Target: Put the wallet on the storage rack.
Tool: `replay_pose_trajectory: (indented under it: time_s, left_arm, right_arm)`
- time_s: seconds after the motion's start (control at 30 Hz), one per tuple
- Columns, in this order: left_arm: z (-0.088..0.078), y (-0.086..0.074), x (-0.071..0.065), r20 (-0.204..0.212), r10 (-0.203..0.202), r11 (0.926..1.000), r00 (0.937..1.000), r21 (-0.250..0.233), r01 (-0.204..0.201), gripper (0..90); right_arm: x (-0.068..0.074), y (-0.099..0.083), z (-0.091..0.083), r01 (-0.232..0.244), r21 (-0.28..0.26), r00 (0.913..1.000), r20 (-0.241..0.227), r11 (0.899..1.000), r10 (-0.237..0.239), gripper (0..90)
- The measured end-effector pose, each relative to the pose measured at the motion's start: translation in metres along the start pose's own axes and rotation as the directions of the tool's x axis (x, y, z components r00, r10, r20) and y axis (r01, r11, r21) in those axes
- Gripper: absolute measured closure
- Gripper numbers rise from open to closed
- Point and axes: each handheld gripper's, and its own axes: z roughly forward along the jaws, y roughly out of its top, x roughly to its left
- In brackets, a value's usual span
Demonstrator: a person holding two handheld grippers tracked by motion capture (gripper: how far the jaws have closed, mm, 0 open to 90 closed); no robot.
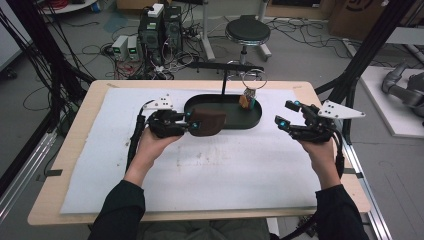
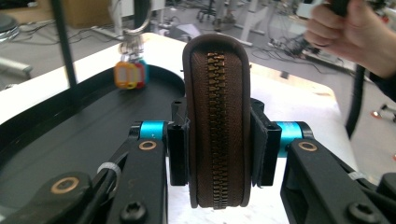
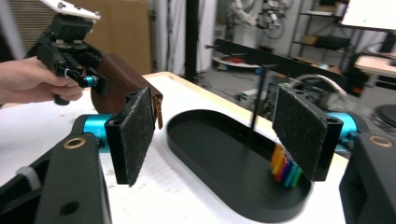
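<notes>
A brown zipped pouch (image 2: 218, 126) is being gripped by the left gripper (image 1: 186, 124), both pads being pressed against its flat sides. In the left gripper view the pouch is being held on edge, zipper facing the camera, upright between the jaws. In the high view the pouch (image 1: 207, 122) is being held above the white mat (image 1: 210, 165), just beside the near left rim of the tray (image 1: 252, 120), partly overlapping that rim.

The tray is a black oval dish, being carried by the mat near the table's far edge, about midway along it. A thin black post (image 1: 223, 82) is standing in the tray's middle. A multicoloured key tag (image 1: 246, 99) on a metal ring (image 1: 254, 79) is being held within the tray's far right part; whether it is resting on the floor or hanging cannot be told. In the right gripper view the tag (image 3: 285, 168) is sitting near the tray's wall, partly covered by a pad.

The right gripper (image 1: 289, 114) is being held above the mat to the right of the tray, well apart from the pouch. Its jaws are standing wide apart, nothing being held between the pads (image 3: 135, 133).

The table (image 1: 75, 150) is being covered by the mat over most of its top.
</notes>
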Motion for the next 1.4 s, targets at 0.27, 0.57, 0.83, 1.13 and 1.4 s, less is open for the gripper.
replay_pose_trajectory:
  time_s: [0.27,0.57,0.83,1.13,1.4]
  left_arm:
    - [0.020,-0.006,0.018,-0.034,-0.089,0.9960,0.9955,-0.006,0.089,65.3]
    - [0.045,0.000,0.030,-0.068,-0.118,0.9930,0.9908,-0.017,0.117,65.3]
    - [0.067,0.000,0.043,-0.098,-0.150,0.9887,0.9839,-0.011,0.149,65.2]
    - [0.083,-0.010,0.059,-0.102,-0.236,0.9718,0.9665,-0.034,0.233,65.2]
    - [0.093,-0.016,0.066,-0.096,-0.305,0.9523,0.9474,-0.044,0.302,65.2]
  right_arm:
    - [-0.005,0.000,-0.007,-0.013,0.000,0.9989,0.045,1.000,0.013,30.5]
    - [-0.005,0.001,-0.012,-0.001,0.001,0.9970,0.078,1.000,0.001,30.5]
    - [-0.005,0.001,-0.016,0.013,0.023,0.9956,0.092,1.000,-0.015,30.6]
    - [-0.004,-0.001,-0.018,0.012,0.019,0.9955,0.094,1.000,-0.014,30.6]
    - [-0.005,-0.001,-0.013,0.012,0.026,0.9972,0.073,1.000,-0.013,30.6]
